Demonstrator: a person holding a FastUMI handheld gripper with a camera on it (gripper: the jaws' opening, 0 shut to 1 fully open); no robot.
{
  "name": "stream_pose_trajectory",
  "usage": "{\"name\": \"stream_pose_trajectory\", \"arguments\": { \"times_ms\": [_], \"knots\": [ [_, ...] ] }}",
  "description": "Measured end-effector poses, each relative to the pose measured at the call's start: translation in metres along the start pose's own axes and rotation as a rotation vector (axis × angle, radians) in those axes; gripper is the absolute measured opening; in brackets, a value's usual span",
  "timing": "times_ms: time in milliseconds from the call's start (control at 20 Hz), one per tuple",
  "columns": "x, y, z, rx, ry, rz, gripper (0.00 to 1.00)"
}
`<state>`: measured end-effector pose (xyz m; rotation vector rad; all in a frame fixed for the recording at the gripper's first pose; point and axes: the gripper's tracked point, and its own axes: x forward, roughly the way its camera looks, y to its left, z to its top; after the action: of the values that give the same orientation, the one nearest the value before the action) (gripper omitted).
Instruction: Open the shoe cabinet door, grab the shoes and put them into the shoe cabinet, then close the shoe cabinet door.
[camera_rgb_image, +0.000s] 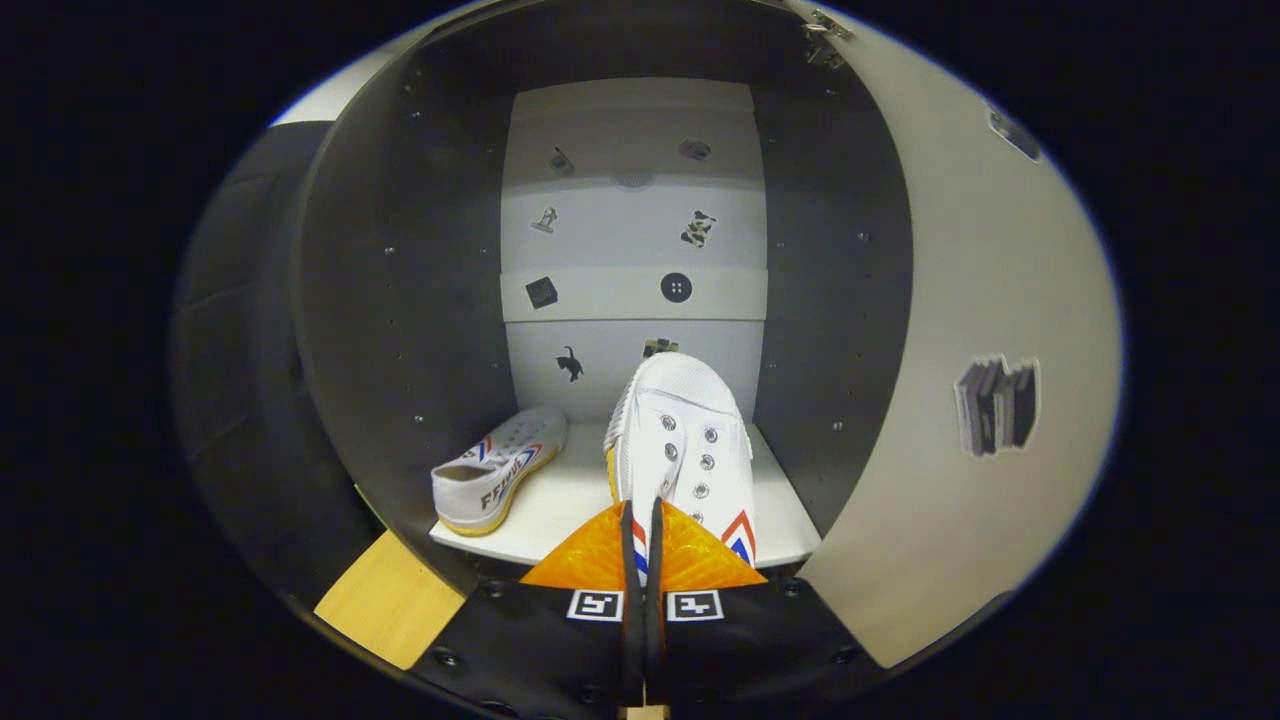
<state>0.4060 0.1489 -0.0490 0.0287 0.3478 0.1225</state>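
My gripper (641, 520) is shut on the heel rim of a white sneaker (680, 440) with red and blue stripes. The shoe points away from me into the open shoe cabinet, over its white bottom shelf (570, 490). A second matching white sneaker (497, 470) with a yellowish sole lies on that shelf to the left, toe toward the back. The cabinet door (980, 330) stands swung open on the right, its pale inner face toward me.
Dark side walls (400, 300) flank the cabinet opening, and a white back panel (630, 230) carries several small stickers. A strip of wooden floor (385, 600) shows at the lower left, below the cabinet's front edge. A hinge (825, 40) sits at the door's top.
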Motion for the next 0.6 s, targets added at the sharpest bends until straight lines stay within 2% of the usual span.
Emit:
{"name": "stream_pose_trajectory", "arguments": {
  "times_ms": [250, 600],
  "knots": [
    [0.063, -0.006, 0.017, -0.018, 0.016, -0.033, 0.02],
    [0.129, -0.005, 0.002, -0.056, 0.094, -0.042, 0.02]
  ]
}}
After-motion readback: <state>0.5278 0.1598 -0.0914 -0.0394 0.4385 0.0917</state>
